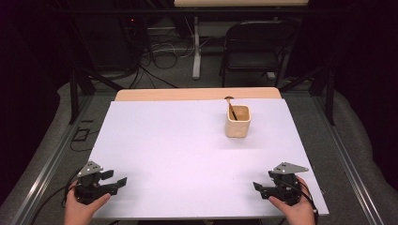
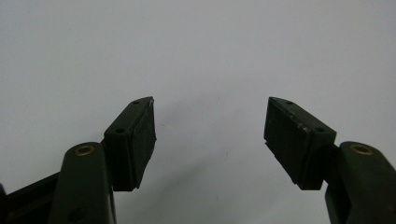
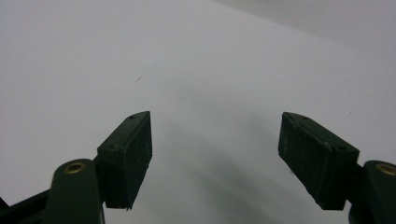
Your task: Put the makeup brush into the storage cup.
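The left gripper (image 1: 117, 179) and right gripper (image 1: 261, 184) sit near the front corners of the tabletop (image 1: 178, 150), jaws wide apart and holding nothing. The cup (image 1: 238, 121) stands far back, a stick (image 1: 232, 110) inside.

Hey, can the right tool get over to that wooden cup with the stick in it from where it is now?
Probably yes. The right tool sits open at the near edge of the white table cover, and nothing lies between it and the wooden cup farther back, so the way looks free.
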`<state>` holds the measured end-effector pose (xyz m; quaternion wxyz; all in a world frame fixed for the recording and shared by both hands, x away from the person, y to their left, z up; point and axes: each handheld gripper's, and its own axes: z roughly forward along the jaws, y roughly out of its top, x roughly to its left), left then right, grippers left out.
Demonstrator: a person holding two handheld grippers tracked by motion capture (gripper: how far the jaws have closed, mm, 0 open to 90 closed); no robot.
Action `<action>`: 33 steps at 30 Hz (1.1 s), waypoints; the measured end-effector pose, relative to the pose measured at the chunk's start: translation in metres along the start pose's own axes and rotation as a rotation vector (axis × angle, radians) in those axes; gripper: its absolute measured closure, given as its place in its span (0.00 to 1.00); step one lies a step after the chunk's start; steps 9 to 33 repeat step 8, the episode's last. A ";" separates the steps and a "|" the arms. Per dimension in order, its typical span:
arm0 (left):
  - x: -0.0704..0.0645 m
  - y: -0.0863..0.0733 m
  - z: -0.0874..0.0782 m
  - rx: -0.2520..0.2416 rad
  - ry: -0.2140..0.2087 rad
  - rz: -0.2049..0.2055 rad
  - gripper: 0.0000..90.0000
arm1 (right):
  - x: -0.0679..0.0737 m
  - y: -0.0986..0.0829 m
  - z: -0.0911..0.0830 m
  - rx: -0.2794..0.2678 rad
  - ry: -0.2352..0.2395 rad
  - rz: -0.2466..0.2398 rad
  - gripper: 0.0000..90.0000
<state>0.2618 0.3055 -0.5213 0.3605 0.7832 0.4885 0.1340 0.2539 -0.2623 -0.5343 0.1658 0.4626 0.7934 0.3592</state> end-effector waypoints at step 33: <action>0.000 -0.001 0.000 -0.005 0.003 0.003 0.38 | 0.002 -0.002 0.001 -0.005 0.002 -0.001 0.28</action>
